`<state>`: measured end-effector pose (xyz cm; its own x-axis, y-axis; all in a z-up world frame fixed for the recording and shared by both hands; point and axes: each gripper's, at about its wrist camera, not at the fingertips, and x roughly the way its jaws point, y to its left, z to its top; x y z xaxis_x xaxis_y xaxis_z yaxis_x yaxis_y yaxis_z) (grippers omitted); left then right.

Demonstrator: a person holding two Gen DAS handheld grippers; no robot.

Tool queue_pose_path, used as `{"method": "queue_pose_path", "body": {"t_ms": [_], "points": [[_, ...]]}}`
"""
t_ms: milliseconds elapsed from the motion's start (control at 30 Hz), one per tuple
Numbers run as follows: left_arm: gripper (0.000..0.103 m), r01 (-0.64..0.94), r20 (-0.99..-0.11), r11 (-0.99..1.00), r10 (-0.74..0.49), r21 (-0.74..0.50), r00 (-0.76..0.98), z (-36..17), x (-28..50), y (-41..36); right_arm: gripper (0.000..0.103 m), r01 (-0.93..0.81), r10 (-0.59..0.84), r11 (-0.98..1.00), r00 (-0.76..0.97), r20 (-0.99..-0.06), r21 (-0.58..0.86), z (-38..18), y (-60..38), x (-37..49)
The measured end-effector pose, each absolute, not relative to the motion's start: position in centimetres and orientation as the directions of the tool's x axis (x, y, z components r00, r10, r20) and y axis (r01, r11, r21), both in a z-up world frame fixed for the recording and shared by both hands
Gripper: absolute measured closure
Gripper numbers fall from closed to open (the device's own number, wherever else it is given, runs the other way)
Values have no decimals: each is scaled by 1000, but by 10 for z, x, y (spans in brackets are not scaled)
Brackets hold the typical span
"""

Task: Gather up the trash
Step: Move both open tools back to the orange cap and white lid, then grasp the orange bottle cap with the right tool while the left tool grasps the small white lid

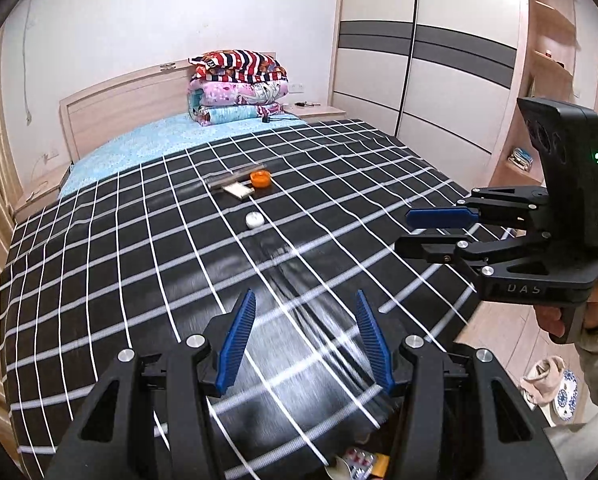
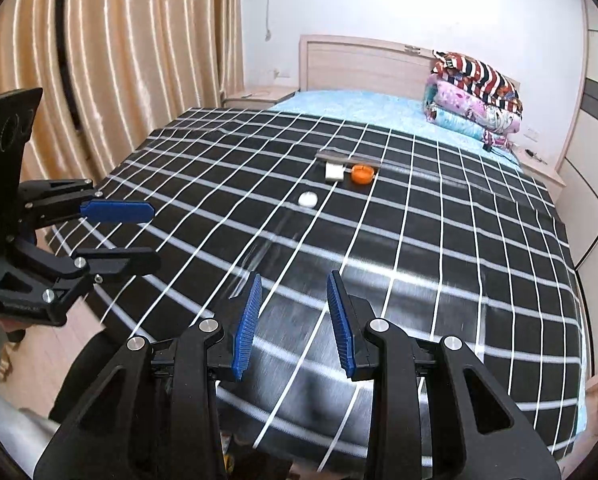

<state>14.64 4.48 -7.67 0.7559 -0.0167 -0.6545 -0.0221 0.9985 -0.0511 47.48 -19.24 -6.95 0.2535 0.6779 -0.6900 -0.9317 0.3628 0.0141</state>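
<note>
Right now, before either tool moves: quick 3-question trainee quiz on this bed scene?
1. True or false: the left tool is shut on the white round piece.
2. Which lies nearest the tools: A) orange cap B) white round piece C) flat white packet?
3. Fill in: the trash lies on the black checked ____.

Key: 1 false; both the left tool and right tool are open and hold nothing. 2 B. 3 bedspread.
</note>
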Motion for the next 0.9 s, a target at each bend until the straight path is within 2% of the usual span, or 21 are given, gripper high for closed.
{"method": "queue_pose_path", "body": {"t_ms": [667, 900], "points": [[53, -15, -715, 993, -76, -120, 695, -108, 256, 100, 69, -902, 612, 430, 265, -745, 32, -85, -94, 578], [53, -10, -733, 993, -80, -117, 675, -118, 280, 106, 69, -910, 576, 414, 282, -767, -24, -105, -61, 600]]}}
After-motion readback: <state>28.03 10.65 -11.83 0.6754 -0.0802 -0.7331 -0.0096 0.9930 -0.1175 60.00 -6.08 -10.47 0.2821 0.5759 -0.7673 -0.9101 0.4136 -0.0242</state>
